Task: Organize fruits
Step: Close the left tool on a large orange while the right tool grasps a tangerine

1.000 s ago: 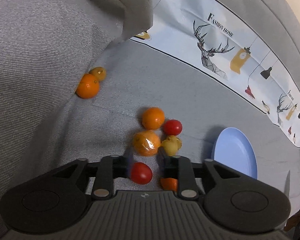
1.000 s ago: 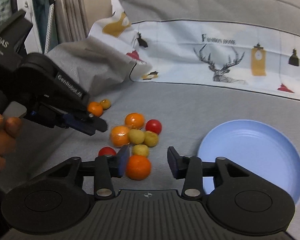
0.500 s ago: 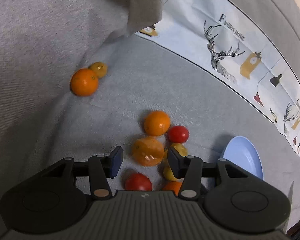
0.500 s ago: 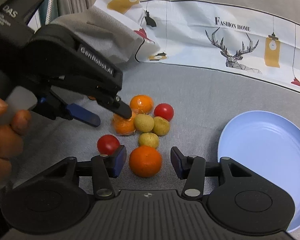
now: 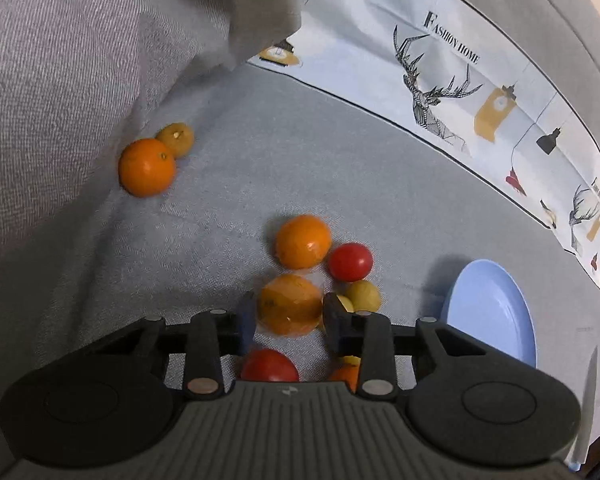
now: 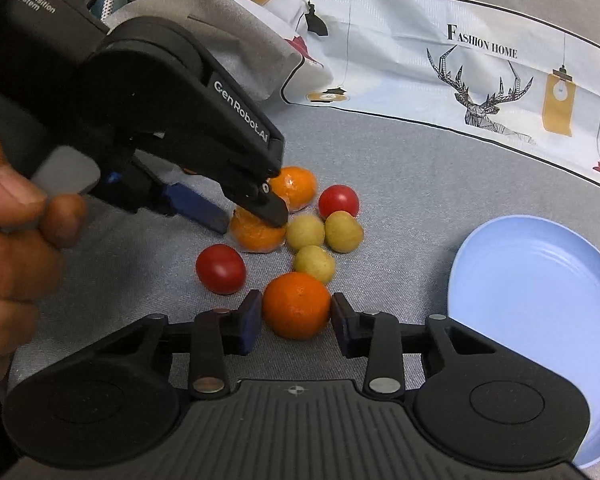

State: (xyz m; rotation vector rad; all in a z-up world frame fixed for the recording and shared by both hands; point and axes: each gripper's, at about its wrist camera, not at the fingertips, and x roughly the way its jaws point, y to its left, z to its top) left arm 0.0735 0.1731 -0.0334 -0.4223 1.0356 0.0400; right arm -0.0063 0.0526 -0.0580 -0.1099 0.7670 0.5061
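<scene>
On the grey sofa seat (image 6: pixel 440 168), just beside the blue plate (image 6: pixel 540 320): right gripper (image 6: pixel 296 318) closing around the nearest orange (image 6: pixel 296 306), pads flanking it, contact too close to tell. Left gripper (image 5: pixel 288 316) likewise closing onto the plastic-wrapped orange (image 5: pixel 290 304), seemingly touching. Judging both as light, round, prone to rolling; the wrap likely slippery, so pinching across the widest middle. Compared with half a second back: both sets of jaws narrowing from a wider spread.
</scene>
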